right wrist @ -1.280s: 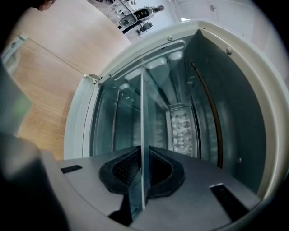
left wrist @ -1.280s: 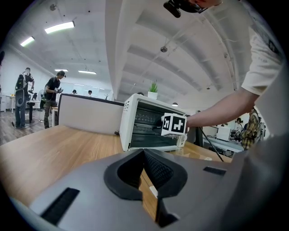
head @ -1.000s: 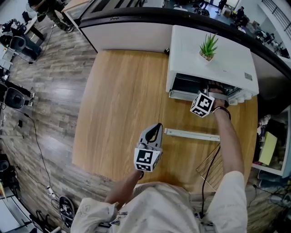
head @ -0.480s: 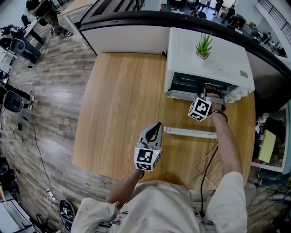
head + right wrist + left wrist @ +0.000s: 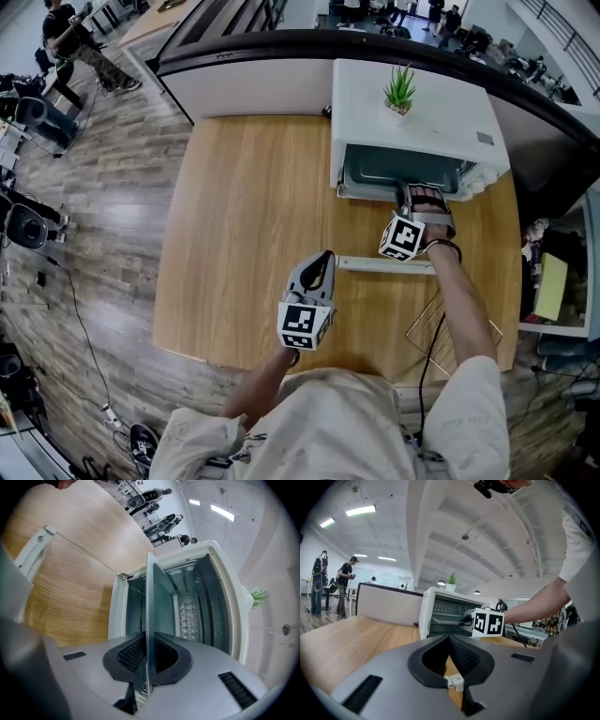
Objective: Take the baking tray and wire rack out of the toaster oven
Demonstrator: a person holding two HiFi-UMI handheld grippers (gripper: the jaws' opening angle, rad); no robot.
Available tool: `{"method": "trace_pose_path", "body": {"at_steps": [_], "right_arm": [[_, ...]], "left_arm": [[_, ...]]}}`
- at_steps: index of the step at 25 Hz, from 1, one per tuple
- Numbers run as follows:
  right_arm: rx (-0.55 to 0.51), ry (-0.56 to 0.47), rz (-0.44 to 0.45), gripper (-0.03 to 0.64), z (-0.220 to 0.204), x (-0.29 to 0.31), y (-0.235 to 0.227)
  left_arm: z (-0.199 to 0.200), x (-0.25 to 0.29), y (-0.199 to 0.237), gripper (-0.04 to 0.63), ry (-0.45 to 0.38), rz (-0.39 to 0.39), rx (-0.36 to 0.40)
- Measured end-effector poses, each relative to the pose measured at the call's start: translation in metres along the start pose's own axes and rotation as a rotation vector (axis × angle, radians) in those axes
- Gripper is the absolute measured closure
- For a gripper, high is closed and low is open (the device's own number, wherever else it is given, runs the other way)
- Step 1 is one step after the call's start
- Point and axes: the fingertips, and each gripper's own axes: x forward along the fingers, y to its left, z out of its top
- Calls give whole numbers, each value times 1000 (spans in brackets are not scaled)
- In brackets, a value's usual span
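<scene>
A white toaster oven [image 5: 422, 108] stands at the table's back right with its door folded down. A dark grey baking tray [image 5: 380, 169] sticks partly out of the oven mouth. My right gripper [image 5: 410, 195] is shut on the tray's front rim; in the right gripper view the rim [image 5: 149, 592] runs as a thin edge between the pads, with the right gripper [image 5: 148, 657] closed around it. The wire rack [image 5: 424, 328] lies on the table at the right, beside my right arm. My left gripper [image 5: 323, 260] hovers shut and empty over the table's middle; its tips [image 5: 449, 637] meet.
The open door's white handle bar [image 5: 384, 265] lies across the table in front of the oven, under my right wrist. A small potted plant [image 5: 400, 91] sits on the oven top. A dark counter edge [image 5: 253, 42] runs behind the wooden table [image 5: 244, 216].
My right gripper has drawn back from the oven mouth with the tray, which now shows further out. The left gripper has stayed where it was.
</scene>
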Motion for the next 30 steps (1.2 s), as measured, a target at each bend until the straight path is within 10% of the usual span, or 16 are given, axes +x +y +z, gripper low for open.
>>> {"method": "trace_pose_path", "body": {"at_steps": [30], "right_arm": [[40, 7, 52, 569, 5, -124, 83]], "left_arm": [[11, -35, -8, 580, -53, -33, 18]]}}
